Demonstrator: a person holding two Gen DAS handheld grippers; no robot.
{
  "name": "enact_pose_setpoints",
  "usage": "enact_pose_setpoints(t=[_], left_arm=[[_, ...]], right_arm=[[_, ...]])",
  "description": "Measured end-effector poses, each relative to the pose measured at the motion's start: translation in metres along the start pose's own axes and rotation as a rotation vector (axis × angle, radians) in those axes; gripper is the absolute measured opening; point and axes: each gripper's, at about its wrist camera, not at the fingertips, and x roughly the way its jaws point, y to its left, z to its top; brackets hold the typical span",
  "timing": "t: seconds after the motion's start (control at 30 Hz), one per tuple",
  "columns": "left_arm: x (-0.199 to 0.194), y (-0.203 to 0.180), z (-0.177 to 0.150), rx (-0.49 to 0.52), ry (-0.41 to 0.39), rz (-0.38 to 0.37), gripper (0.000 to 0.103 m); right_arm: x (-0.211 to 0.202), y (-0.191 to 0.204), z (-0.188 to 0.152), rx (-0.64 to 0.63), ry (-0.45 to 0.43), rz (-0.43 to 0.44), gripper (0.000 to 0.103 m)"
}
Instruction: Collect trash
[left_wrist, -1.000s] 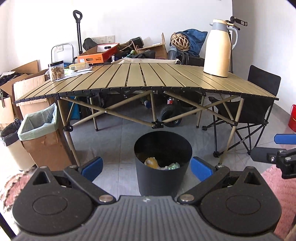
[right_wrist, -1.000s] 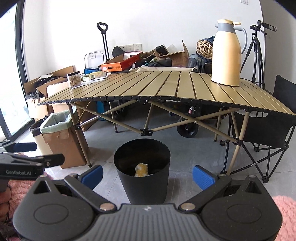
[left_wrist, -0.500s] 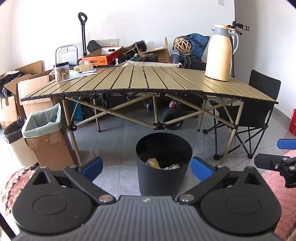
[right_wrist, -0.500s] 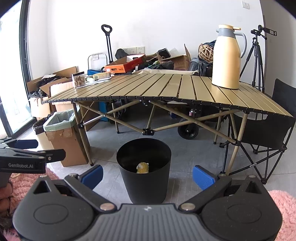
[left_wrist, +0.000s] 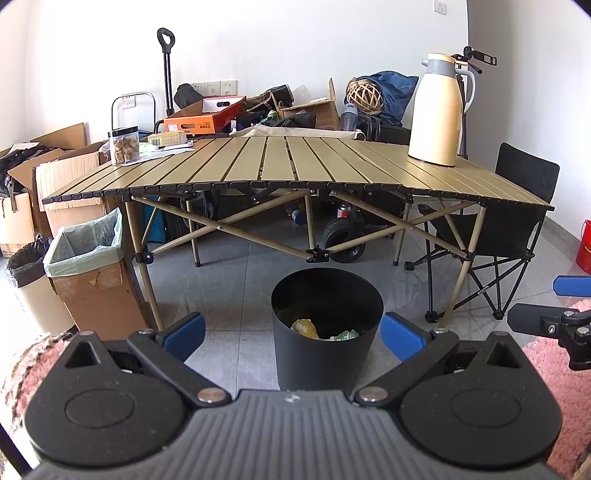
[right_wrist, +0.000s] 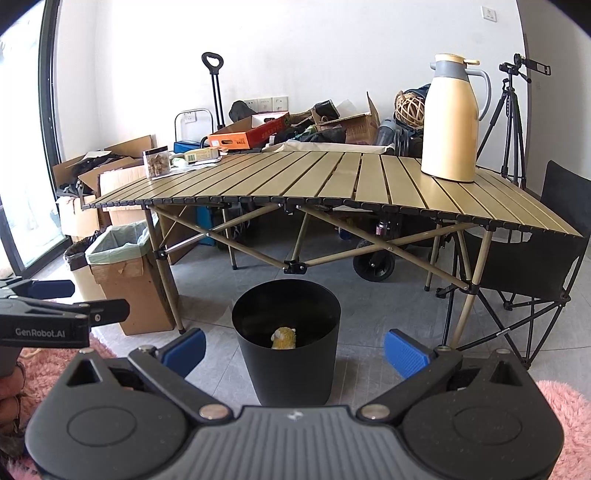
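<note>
A round black bin (left_wrist: 327, 332) (right_wrist: 287, 339) stands on the grey floor in front of a slatted folding table (left_wrist: 295, 166) (right_wrist: 332, 177). Inside it lie a yellow crumpled piece of trash (left_wrist: 304, 328) (right_wrist: 284, 338) and a greenish scrap (left_wrist: 347, 335). My left gripper (left_wrist: 293, 332) is open and holds nothing, with the bin between and beyond its blue fingers. My right gripper (right_wrist: 293, 349) is open too, also facing the bin from a short way back. Each gripper shows at the edge of the other's view.
On the table stand a cream thermos jug (left_wrist: 437, 110) at the right and a clear jar (left_wrist: 123, 146) with papers at the far left. A lined cardboard box (left_wrist: 92, 266) and another bin (left_wrist: 26, 280) sit left, a black folding chair (left_wrist: 517, 229) right, pink rug underfoot.
Both grippers have drawn back and risen a little, so the table and bin look slightly farther. Both stay open and the bin's contents have not moved.
</note>
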Motion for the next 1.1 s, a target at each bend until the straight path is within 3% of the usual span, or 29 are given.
enact_pose_setpoints(t=[1.1], left_arm=[[-0.0038,-0.0005,0.0028,-0.001,-0.011,-0.003,0.103]], right_arm=[[-0.0016,-0.0006,0.0029,-0.007,-0.003,-0.002,0.103]])
